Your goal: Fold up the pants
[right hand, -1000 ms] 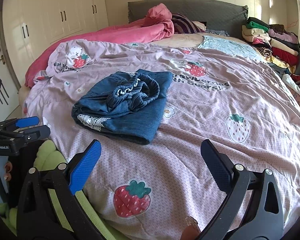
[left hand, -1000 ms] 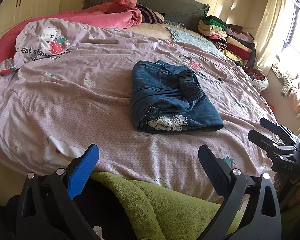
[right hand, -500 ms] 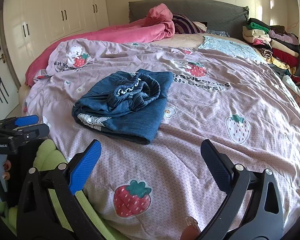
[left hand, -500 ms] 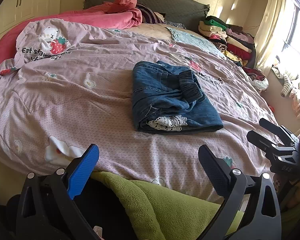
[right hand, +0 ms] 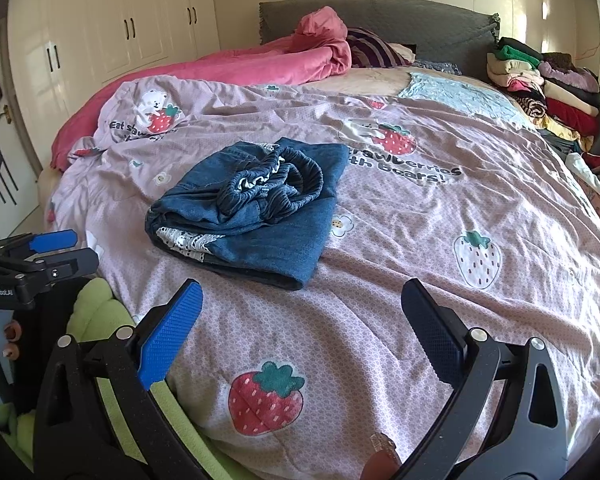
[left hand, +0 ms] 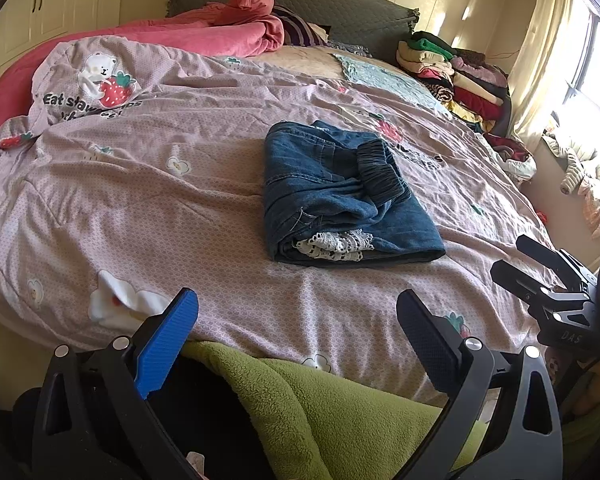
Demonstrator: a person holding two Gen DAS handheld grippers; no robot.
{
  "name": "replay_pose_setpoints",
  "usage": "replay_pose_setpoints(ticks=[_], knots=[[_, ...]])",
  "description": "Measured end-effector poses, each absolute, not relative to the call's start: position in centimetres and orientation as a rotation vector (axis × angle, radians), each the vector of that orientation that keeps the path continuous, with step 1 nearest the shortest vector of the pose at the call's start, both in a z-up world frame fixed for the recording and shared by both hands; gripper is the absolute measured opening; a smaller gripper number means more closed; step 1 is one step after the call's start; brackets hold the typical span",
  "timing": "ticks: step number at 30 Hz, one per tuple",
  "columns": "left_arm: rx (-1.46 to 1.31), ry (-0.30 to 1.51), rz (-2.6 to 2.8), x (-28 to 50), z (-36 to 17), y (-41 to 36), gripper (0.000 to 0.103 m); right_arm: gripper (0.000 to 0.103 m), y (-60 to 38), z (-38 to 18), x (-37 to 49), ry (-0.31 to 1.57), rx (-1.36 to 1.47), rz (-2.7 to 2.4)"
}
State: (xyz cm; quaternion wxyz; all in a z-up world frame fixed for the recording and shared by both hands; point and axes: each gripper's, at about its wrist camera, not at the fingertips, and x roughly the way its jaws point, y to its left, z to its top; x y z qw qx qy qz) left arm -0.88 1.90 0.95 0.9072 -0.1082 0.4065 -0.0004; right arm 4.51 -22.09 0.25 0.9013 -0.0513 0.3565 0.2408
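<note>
Blue denim pants [left hand: 340, 196] lie folded in a compact bundle on the pink strawberry duvet [left hand: 140, 184], with the elastic waistband on top and white lace trim at the near edge. They also show in the right wrist view [right hand: 256, 208]. My left gripper [left hand: 300, 328] is open and empty, held back from the pants near the bed's front edge. My right gripper [right hand: 300, 320] is open and empty, also short of the pants. The right gripper shows at the right in the left wrist view [left hand: 540, 276]; the left gripper shows at the left in the right wrist view [right hand: 44, 252].
A green fleece blanket [left hand: 340, 408] lies at the near bed edge. A pink quilt [left hand: 220, 36] is bunched by the grey headboard [right hand: 380, 20]. A stack of folded clothes [left hand: 452, 68] sits at the far right. White wardrobes [right hand: 120, 28] stand to the left.
Both grippers stay open and nearly still; the views shift only slightly. The pants have not moved.
</note>
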Motion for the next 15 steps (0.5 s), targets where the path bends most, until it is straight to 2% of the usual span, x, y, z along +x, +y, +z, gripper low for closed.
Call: replay_pose_setpoints(ticks=[15], knots=[[-0.223, 0.839, 0.001, -0.92, 1.02, 2.01, 0.099, 0.094, -22.18, 0.35, 4.58, 0.735, -0.109, 0.495]])
